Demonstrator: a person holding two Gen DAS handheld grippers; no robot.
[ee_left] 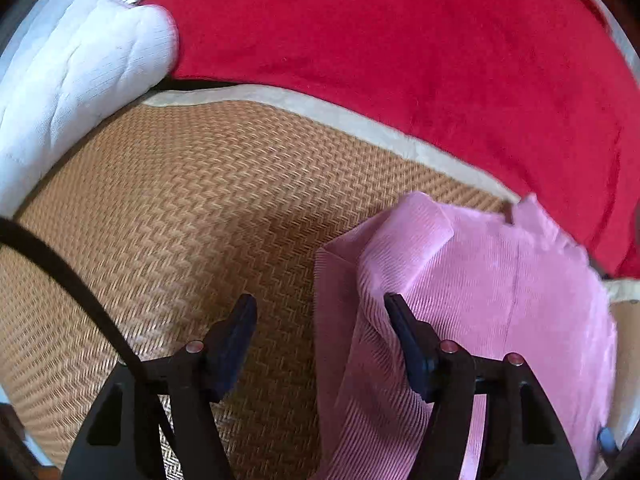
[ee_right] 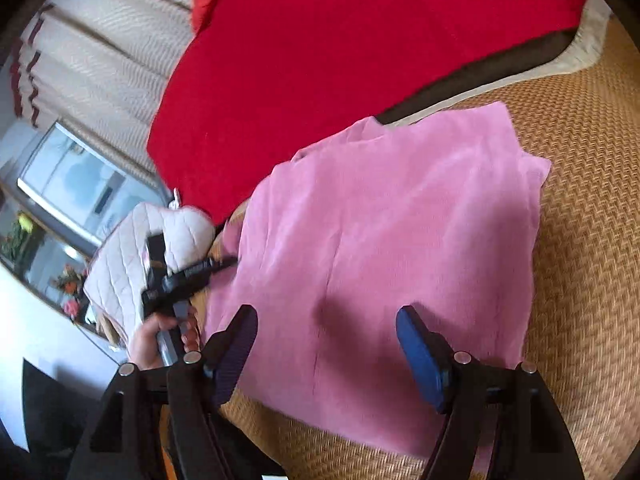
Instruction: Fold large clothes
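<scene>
A pink ribbed garment (ee_right: 384, 240) lies partly folded on a woven straw mat (ee_right: 580, 200). In the left wrist view the garment (ee_left: 480, 280) lies at the right, with an edge raised near my right finger. My left gripper (ee_left: 320, 308) is open and empty, over the mat at the garment's left edge. It also shows in the right wrist view (ee_right: 224, 262), held in a hand at the garment's left side. My right gripper (ee_right: 326, 318) is open and empty, just above the garment's near part.
A red blanket (ee_left: 380, 40) covers the far side of the mat, also in the right wrist view (ee_right: 320, 48). A white quilted cushion (ee_left: 80, 72) lies at the left. A black cable (ee_left: 72, 280) crosses the lower left. A window and curtains (ee_right: 100, 60) stand beyond.
</scene>
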